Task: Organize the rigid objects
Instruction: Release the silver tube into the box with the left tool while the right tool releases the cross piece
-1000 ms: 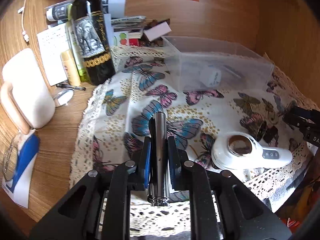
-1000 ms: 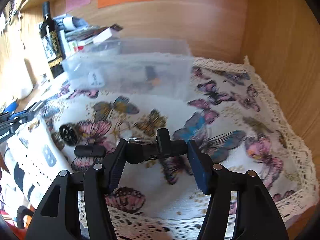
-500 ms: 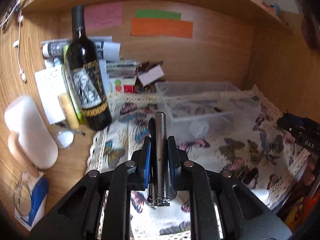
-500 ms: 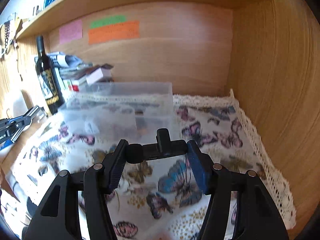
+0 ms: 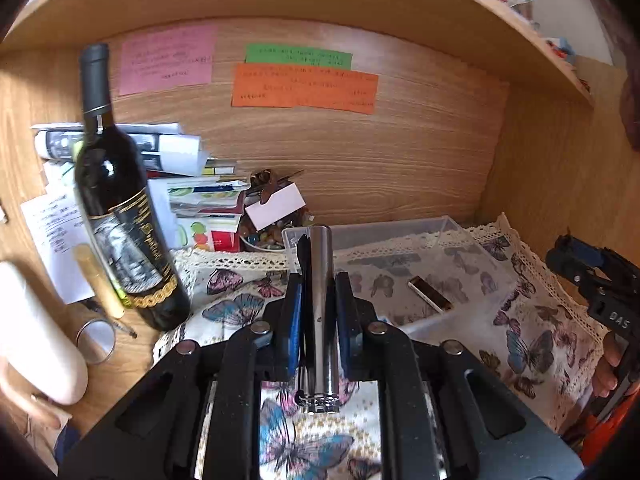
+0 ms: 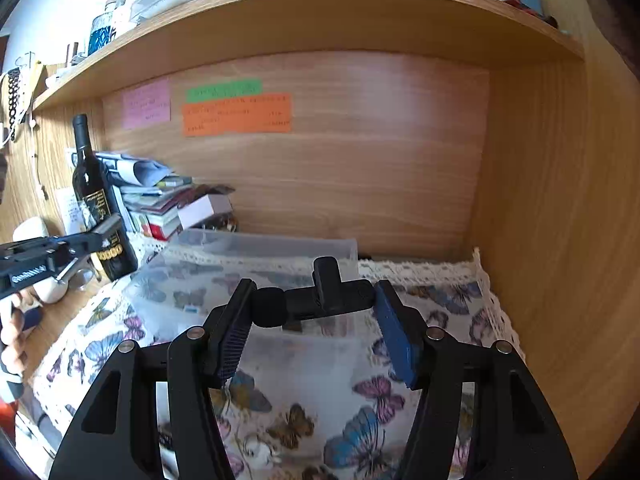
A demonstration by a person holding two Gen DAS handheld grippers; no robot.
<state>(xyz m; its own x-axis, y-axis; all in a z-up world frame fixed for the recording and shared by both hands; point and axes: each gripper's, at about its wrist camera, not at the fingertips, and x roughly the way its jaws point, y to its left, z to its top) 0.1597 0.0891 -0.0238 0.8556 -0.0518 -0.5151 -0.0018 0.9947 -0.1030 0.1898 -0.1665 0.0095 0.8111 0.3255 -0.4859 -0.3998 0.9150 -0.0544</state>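
My left gripper (image 5: 318,280) is shut on a silver metal cylinder (image 5: 321,312) that points forward along the fingers, held in the air in front of a clear plastic box (image 5: 400,236). My right gripper (image 6: 316,304) is shut on a small black clip-on microphone (image 6: 320,300) held crosswise between the pads, raised above the near side of the same clear box (image 6: 260,264). A small brown rectangular item (image 5: 430,294) lies inside the box. The other gripper shows at each view's edge: the right one (image 5: 596,280) and the left one (image 6: 52,258).
A dark wine bottle (image 5: 120,216) stands at the left beside stacked papers and books (image 5: 200,200). A butterfly-print cloth (image 5: 520,320) covers the desk. A white rounded object (image 5: 36,344) sits far left. A wooden back wall with sticky notes (image 5: 304,84), a right side wall and an overhead shelf (image 6: 320,12) enclose the space.
Both grippers have lifted and tilted up, carrying the cylinder and the microphone. The white handheld device on the cloth has dropped out of view and the shelf and back wall now show.
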